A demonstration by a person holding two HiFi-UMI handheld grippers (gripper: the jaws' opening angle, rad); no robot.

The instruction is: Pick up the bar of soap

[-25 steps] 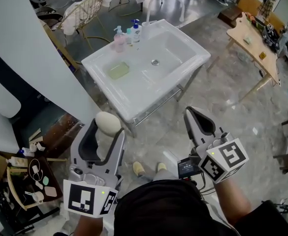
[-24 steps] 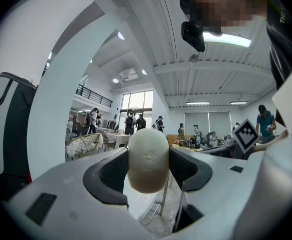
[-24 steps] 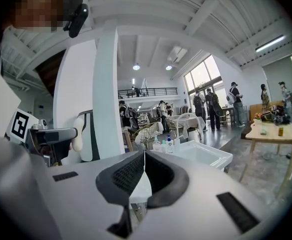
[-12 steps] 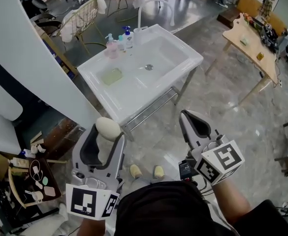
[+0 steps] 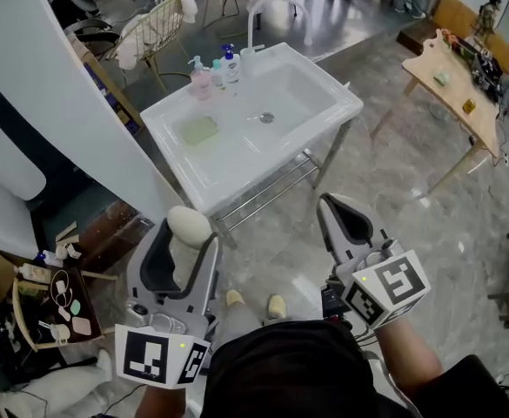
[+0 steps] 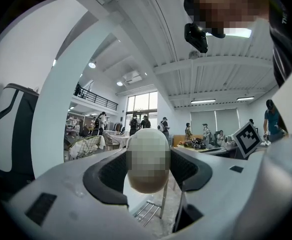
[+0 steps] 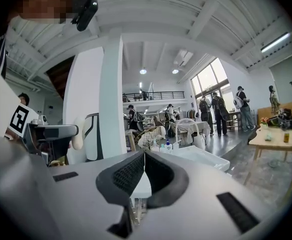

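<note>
Green soap (image 5: 199,130) lying on the sink counter (image 5: 212,190)
It is sitting by the left edge, near the bottles (image 5: 204,80), far from both grippers. The left gripper (image 5: 187,233) is squeezing a cream egg shape (image 5: 190,223). The right gripper (image 5: 339,205) is pressing its fingers together; I think it should open wide, then squeeze softly.

No legible words, brand names or numbers in any view.

- Marker cube (image 5: 154,355) at the rear of the left gripper (image 5: 187,235): black-and-white square code, no letters.
- Marker cube (image 5: 389,287) at the rear of the right gripper (image 5: 332,205): same kind of code. Its centre perhaps resembles a character, but I can't read it as one.
- Cream egg-shaped object (image 5: 189,223) clamped at the left gripper's tips: plain surface.
- Pump bottles (image 5: 228,64) well ahead of both grippers, on the washbasin (image 5: 180,164): labels too small to read.
</note>
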